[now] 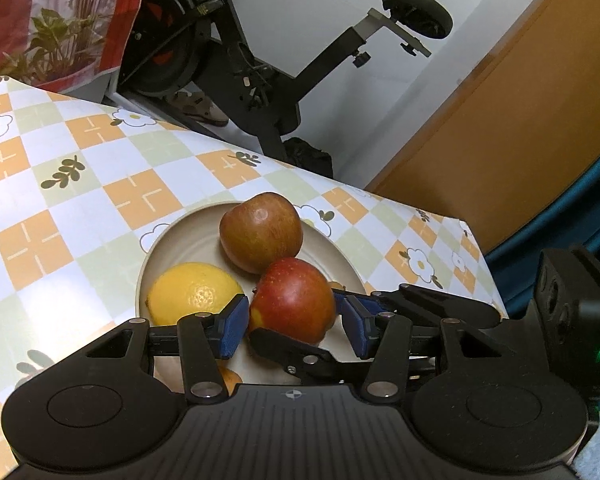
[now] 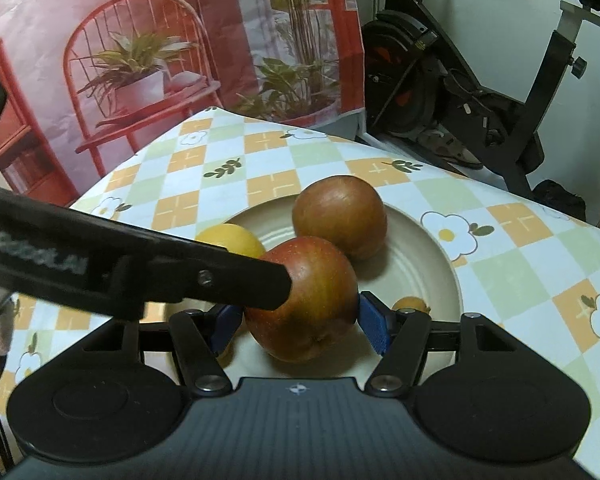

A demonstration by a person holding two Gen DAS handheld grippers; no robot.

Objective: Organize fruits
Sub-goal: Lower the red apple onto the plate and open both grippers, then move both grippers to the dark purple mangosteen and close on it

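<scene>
A beige plate (image 1: 168,236) (image 2: 432,248) on the checked tablecloth holds two red apples, a yellow lemon (image 1: 192,292) (image 2: 230,240) and a small orange fruit (image 2: 410,304). My right gripper (image 2: 300,320) has its blue pads on both sides of the near red apple (image 2: 304,296) (image 1: 294,298), low over the plate. My left gripper (image 1: 296,328) is open around the same apple from the other side; its finger crosses the right wrist view (image 2: 236,280). The far apple (image 1: 260,232) (image 2: 340,216) lies behind.
The table's far edge (image 1: 260,156) drops off toward an exercise bike (image 1: 236,64) (image 2: 460,92). A red printed backdrop with plants (image 2: 160,60) hangs behind the table. A wooden panel (image 1: 500,128) stands at the right.
</scene>
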